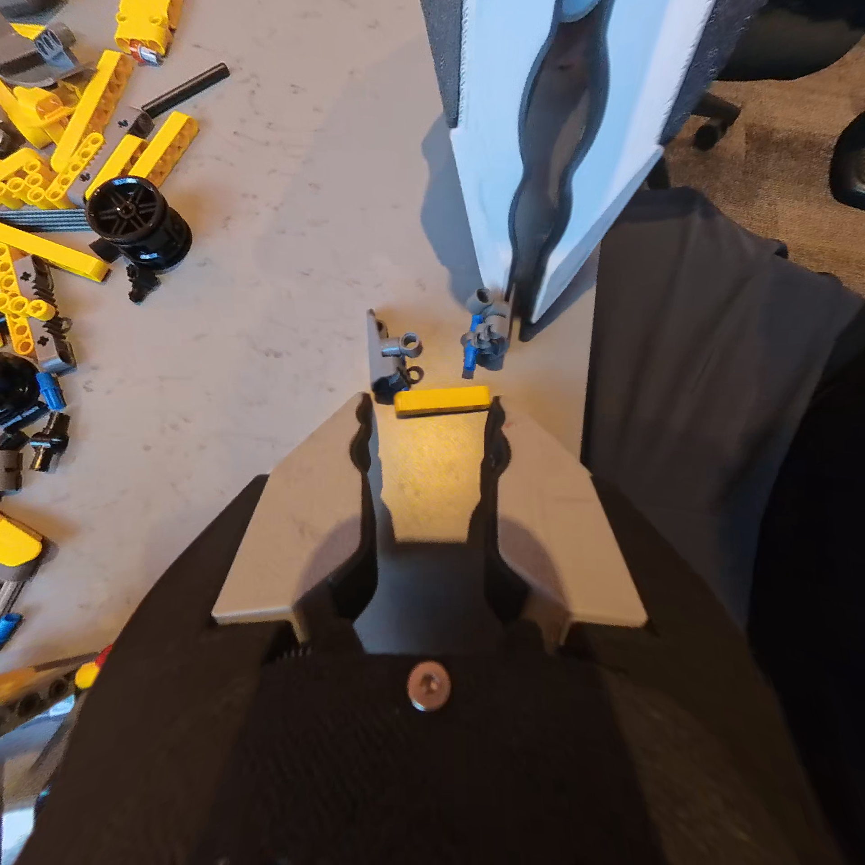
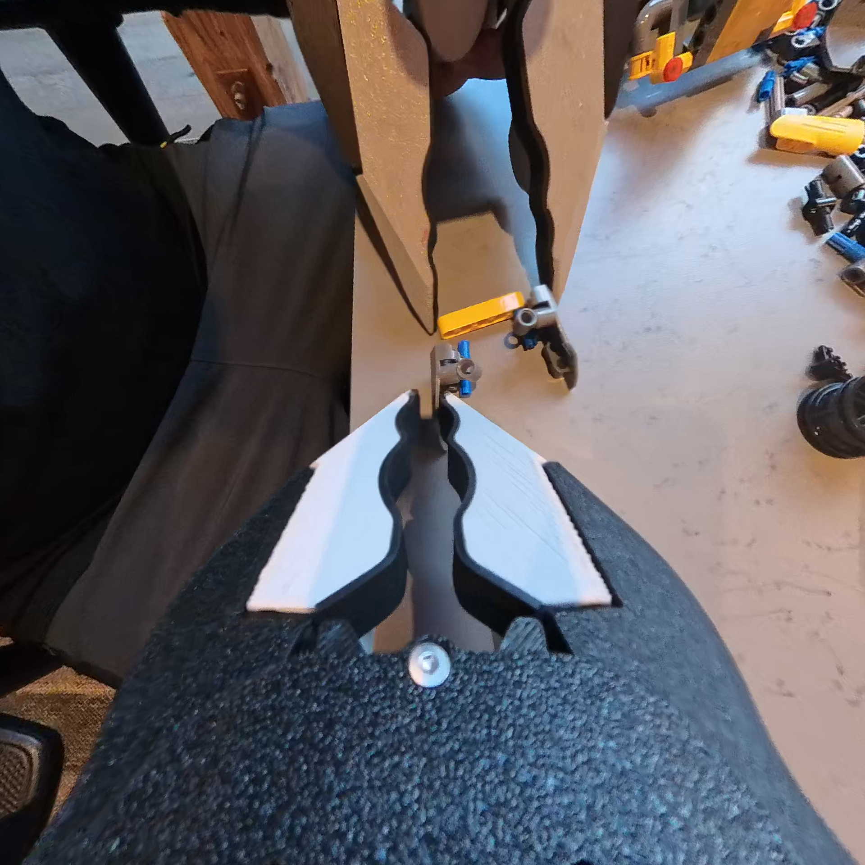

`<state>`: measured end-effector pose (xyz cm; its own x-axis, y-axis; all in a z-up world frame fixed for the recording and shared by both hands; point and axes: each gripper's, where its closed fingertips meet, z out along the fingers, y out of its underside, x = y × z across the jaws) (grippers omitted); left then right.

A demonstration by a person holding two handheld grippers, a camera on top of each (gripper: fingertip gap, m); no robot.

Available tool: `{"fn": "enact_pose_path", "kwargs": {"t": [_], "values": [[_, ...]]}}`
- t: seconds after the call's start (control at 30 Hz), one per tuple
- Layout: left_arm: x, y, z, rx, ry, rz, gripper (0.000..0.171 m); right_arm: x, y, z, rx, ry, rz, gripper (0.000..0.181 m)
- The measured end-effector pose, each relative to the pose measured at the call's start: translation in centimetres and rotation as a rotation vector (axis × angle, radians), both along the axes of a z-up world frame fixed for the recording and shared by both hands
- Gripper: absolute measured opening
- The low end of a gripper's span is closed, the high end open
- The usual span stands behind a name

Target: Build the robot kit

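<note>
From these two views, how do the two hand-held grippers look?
The left hand-held gripper has grey wedge-shaped fingers with wavy black pads on a smooth black body. The right hand-held gripper has white ridged fingers, similar wavy black pads, and a rough, speckled black body. Each shows one silver screw.

right tool (image 2: 428, 398): grey connector piece (image 2: 451, 370) ran down between its tips, lower end hidden | left tool (image 1: 430, 402): body cut off by bottom edge | yellow beam pile (image 1: 70, 154): cropped at left edge | chair base (image 1: 716, 117): partly hidden behind right tool, blurred
</note>
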<state>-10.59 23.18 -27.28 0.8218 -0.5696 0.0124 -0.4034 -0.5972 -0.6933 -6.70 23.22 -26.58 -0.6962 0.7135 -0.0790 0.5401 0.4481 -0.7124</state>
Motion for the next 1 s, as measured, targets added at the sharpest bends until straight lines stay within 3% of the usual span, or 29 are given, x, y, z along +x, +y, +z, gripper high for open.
{"fn": "enact_pose_path", "kwargs": {"t": [0.17, 0.33, 0.7, 1.0], "values": [[0.1, 0.0, 0.1, 0.017, -0.015, -0.024, 0.041, 0.5, 0.2, 0.0, 0.024, 0.004, -0.035, 0.009], [-0.2, -0.3, 0.0, -0.006, 0.003, -0.032, 0.052, 0.8, 0.7, 0.0, 0.038, 0.002, -0.078, 0.009], [0.6, 0.4, 0.1, 0.02, -0.009, -0.015, 0.039, 0.6, 1.8, 0.0, 0.159, 0.005, -0.149, 0.01], [0.7, 0.4, 0.0, 0.034, -0.019, -0.051, 0.039, 0.3, 2.9, 0.9, 0.088, -0.022, -0.222, 0.017]]}}
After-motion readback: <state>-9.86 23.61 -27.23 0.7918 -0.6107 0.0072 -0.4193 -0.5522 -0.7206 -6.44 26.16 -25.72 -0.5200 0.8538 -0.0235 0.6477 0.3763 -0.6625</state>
